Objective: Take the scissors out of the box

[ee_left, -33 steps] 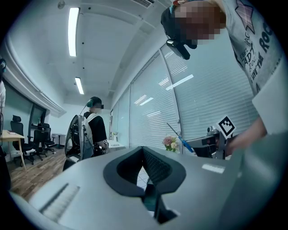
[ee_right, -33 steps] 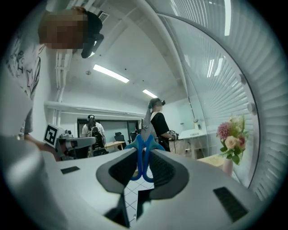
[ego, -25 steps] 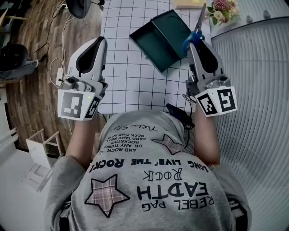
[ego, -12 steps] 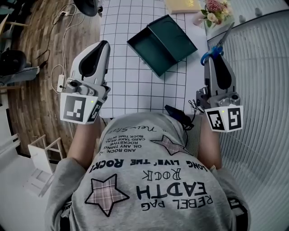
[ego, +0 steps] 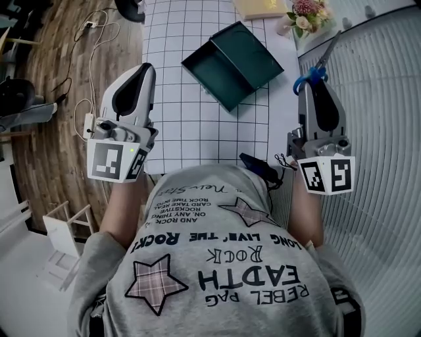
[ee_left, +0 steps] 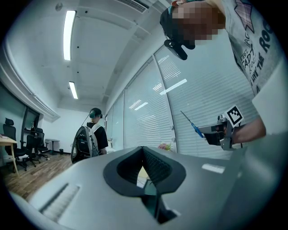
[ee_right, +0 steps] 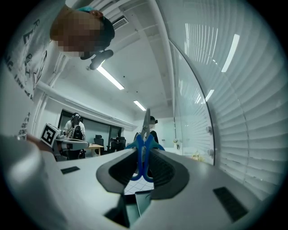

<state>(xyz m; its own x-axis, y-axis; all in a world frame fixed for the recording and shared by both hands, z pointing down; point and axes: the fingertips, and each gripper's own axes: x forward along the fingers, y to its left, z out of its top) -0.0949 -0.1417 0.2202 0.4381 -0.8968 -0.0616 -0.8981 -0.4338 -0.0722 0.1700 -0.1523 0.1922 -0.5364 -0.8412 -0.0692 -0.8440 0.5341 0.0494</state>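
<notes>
Scissors: clear of box, handles clenched in our right gripper, box to its left; left gripper released, empty; removal looks done

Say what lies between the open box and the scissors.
Nothing but a bare strip of tabletop, as the head view shows; the box sits apart from the scissors held in the right claw.

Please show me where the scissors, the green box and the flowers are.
scissors [ego: 308, 77]: head view, on the blue handles.
green box [ego: 219, 74]: head view, on its bare inner floor.
flowers [ego: 302, 13]: head view, on the pink blooms.
</notes>
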